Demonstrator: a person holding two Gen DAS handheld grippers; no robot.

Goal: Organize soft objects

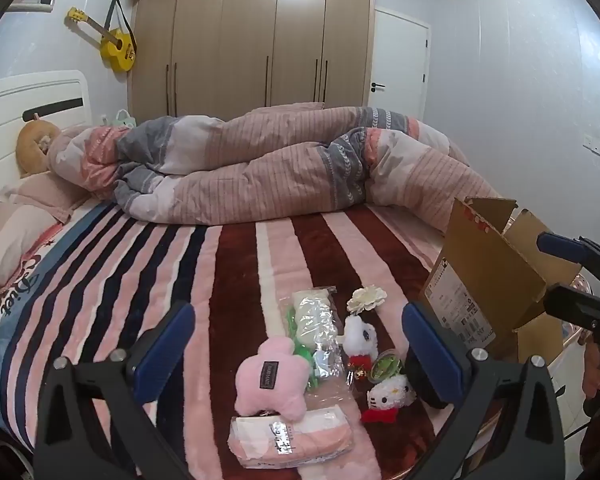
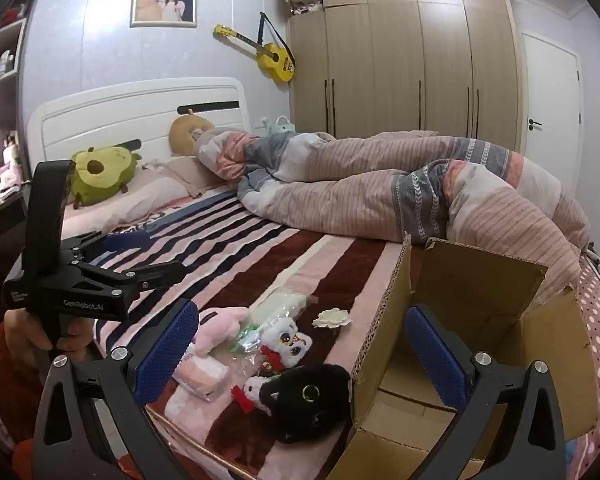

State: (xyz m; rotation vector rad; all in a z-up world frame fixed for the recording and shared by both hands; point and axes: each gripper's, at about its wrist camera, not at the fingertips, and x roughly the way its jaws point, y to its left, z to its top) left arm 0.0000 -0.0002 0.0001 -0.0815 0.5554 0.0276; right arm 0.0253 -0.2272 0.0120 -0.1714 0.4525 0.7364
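Soft toys lie in a cluster on the striped bed near its front edge: a pink plush [image 1: 269,380] [image 2: 220,326], a white plush with red bow [image 1: 360,340] [image 2: 286,338], a Hello Kitty plush [image 1: 390,394] [image 2: 256,392], a black cat plush [image 2: 308,400], a white fabric flower [image 1: 366,298] [image 2: 332,317], plastic-wrapped soft items [image 1: 314,320] [image 2: 278,304] and a wrapped pink pack [image 1: 290,438] [image 2: 202,374]. An open cardboard box [image 1: 484,276] [image 2: 480,320] stands to their right. My left gripper [image 1: 298,354] [image 2: 140,256] is open above the toys. My right gripper [image 2: 302,354] [image 1: 568,276] is open and empty at the box's left wall.
A rumpled pink and grey duvet [image 1: 284,164] [image 2: 400,188] lies across the bed behind the toys. An avocado plush [image 2: 100,172] and a round tan cushion [image 2: 188,132] sit by the white headboard [image 2: 140,108]. A wardrobe [image 1: 252,36] and a door [image 1: 398,64] are beyond.
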